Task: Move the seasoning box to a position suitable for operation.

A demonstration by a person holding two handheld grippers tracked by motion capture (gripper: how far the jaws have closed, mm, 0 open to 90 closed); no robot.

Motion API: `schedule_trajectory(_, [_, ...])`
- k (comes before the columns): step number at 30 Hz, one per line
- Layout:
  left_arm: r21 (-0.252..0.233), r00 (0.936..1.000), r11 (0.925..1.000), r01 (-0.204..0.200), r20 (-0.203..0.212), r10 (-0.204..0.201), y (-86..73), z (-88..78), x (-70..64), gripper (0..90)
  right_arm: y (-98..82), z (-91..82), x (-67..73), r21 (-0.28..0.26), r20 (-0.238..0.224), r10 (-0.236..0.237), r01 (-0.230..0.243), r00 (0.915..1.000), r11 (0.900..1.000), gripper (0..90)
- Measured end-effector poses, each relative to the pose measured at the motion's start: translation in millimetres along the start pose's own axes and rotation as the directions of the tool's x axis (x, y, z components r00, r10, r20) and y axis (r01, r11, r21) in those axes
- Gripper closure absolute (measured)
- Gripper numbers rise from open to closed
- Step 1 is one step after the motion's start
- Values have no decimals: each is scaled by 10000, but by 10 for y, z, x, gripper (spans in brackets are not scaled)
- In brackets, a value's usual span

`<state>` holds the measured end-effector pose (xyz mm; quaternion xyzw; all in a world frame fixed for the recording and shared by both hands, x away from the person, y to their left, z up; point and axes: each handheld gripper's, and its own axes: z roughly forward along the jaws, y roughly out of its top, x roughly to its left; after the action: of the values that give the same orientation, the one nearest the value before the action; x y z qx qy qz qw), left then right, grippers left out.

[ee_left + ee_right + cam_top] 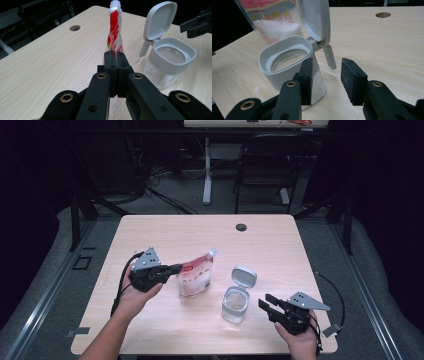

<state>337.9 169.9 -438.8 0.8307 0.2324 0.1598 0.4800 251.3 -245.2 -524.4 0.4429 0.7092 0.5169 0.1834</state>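
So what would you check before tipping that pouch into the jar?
1. Left hand-held gripper shut on the pouch: ok.
2. Jar lid flipped open: ok.
3. Pouch spout uncapped: cannot tell.
4. Pouch above the jar mouth: not ok, it stands beside the jar on the table.
5. Right hand-held gripper steadying the jar: not ok, jaws open, jar not between them.
6. Jar upright: ok.

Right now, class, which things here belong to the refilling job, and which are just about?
In the job:
- red-and-white pouch, pinched in the left claw
- clear jar, lid flipped up
- right claw, open beside it

Just about:
- chair
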Motion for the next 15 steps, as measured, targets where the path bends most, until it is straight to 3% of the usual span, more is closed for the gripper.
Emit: schedule_trajectory(15, [-11,9984,9993,-380,429,380,71,-29,-206,900,-4,-7,-24,-69,35,146,-146,9999,9999,629])
